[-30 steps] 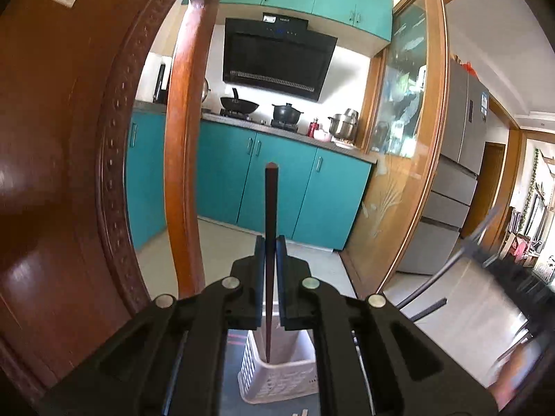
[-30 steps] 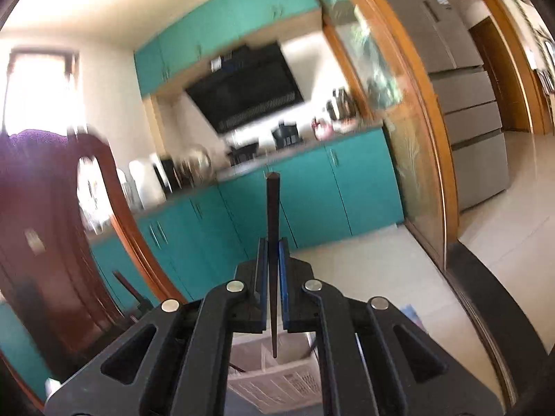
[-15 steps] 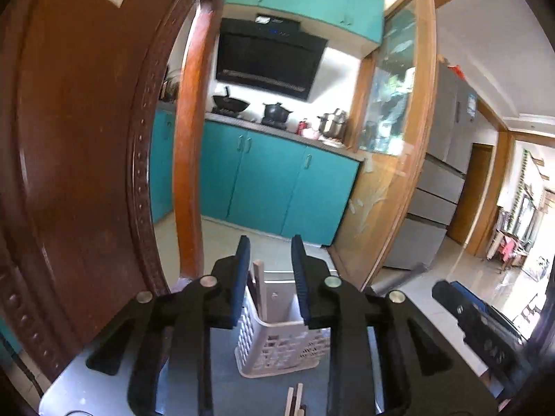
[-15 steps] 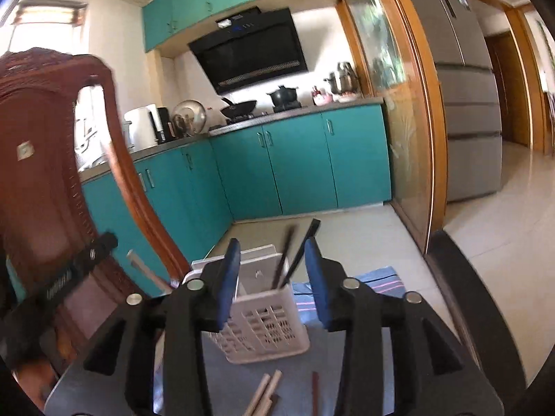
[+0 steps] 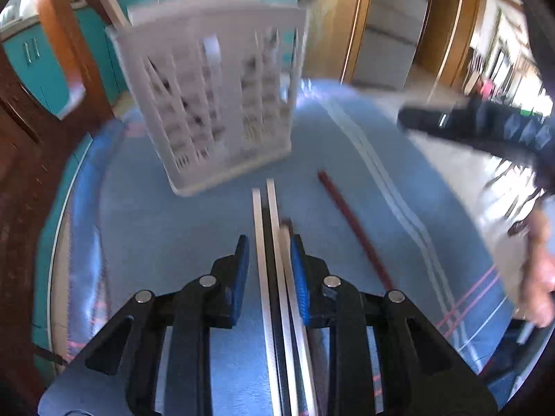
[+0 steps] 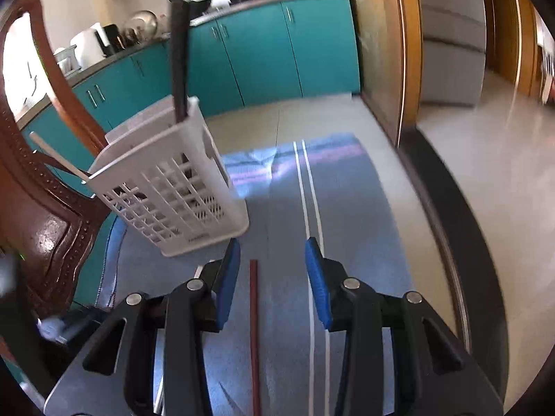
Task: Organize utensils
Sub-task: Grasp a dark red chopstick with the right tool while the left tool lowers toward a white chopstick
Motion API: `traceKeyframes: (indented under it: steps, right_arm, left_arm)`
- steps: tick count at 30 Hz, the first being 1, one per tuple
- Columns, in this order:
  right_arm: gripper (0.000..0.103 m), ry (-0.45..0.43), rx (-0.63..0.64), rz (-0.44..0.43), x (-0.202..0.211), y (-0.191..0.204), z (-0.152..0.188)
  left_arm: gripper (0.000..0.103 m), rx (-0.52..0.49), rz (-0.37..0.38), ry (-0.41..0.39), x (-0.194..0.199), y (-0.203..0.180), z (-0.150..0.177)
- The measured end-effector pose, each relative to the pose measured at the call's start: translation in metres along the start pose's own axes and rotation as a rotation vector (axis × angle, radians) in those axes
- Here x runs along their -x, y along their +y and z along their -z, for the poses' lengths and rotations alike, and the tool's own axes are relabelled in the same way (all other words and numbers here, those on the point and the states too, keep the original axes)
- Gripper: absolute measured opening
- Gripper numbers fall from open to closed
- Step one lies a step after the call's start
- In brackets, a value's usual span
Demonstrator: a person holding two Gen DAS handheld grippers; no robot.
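Left view alone shows pale chopsticks between the narrow left claw; right claw, wide, straddles a red chopstick. Both claws released dark chopsticks earlier and dropped toward the bench near the basket.

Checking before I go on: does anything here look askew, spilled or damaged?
Nothing looks spilled or broken. The white basket stands upright on the blue cloth with chopsticks in it. The pale chopsticks and the dark red chopstick lying loose on the cloth are simply not sorted yet.

Both the left gripper and right gripper point downward, fingers parted.
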State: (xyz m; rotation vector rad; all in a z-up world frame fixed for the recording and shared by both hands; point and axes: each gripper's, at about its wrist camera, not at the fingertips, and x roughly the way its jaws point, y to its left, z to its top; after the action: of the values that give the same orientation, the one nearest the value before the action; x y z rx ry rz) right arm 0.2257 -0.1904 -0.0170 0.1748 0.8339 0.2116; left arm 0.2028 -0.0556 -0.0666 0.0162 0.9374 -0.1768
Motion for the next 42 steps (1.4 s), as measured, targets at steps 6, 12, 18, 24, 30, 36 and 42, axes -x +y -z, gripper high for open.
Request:
traceKeyframes:
  steps: [6,12,18,24,30,36,42]
  right_arm:
    - [0.039,0.019,0.044,0.009,-0.006,0.009,0.006]
    - [0.039,0.079,0.061,0.03,-0.017,0.013,0.011]
    - [0.039,0.118,0.062,0.046,-0.027,0.013,0.014]
    - [0.039,0.15,0.076,0.057,-0.035,0.015,0.021]
    - [0.039,0.163,0.094,0.07,-0.04,0.017,0.026]
    - [0.039,0.196,0.123,0.106,-0.052,0.02,0.034]
    - [0.039,0.218,0.212,0.144,-0.061,0.035,0.047]
  left_arm:
    - [0.025,0.086,0.011,0.066,-0.013,0.019,0.01]
    - [0.018,0.177,-0.017,0.071,-0.006,0.04,0.012]
    - [0.018,0.189,-0.034,0.073,-0.001,0.051,0.015]
    - [0.02,0.177,-0.054,0.081,-0.003,0.053,0.015]
    - [0.021,0.143,-0.097,0.09,-0.007,0.05,0.011]
    - [0.021,0.148,-0.153,0.083,-0.006,0.041,0.009]
    - [0.023,0.115,-0.191,0.079,-0.009,0.027,0.007]
